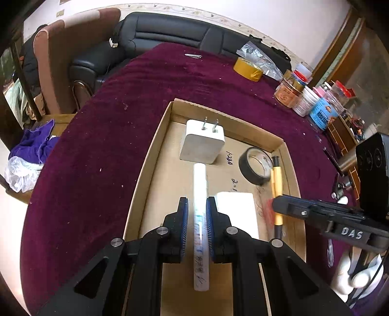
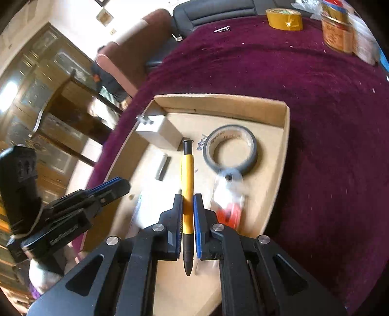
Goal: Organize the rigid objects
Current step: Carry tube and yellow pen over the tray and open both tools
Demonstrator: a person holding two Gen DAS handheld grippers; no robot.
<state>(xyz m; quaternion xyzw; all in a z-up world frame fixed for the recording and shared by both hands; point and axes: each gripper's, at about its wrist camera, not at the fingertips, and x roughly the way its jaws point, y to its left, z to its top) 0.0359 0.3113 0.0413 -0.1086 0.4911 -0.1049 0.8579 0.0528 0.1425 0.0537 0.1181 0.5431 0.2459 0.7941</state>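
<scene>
A shallow cardboard tray [image 1: 155, 136] [image 2: 284, 126] lies on a maroon tablecloth. My left gripper [image 1: 197, 206] is shut on a white marker pen [image 1: 199, 179] that points toward a white plug adapter [image 1: 203, 143] [image 2: 160, 132] in the tray. My right gripper [image 2: 187, 203] is shut on a yellow and black pen [image 2: 187, 170] [image 1: 276, 179] held over the tray, beside a black tape roll [image 2: 231, 148] [image 1: 255, 167]. A white flat block [image 1: 237, 206] lies under the left gripper. A blurred clear item with a red part [image 2: 229, 209] rests by the tape roll. Each gripper shows at the other view's edge.
A yellow tape roll [image 1: 248, 68] [image 2: 284, 18], a plastic bag [image 1: 257, 58] and several jars [image 1: 306, 97] stand at the far right of the table. A metal clip [image 1: 193, 56] lies at the far edge. A black sofa [image 1: 170, 34] and a chair stand behind.
</scene>
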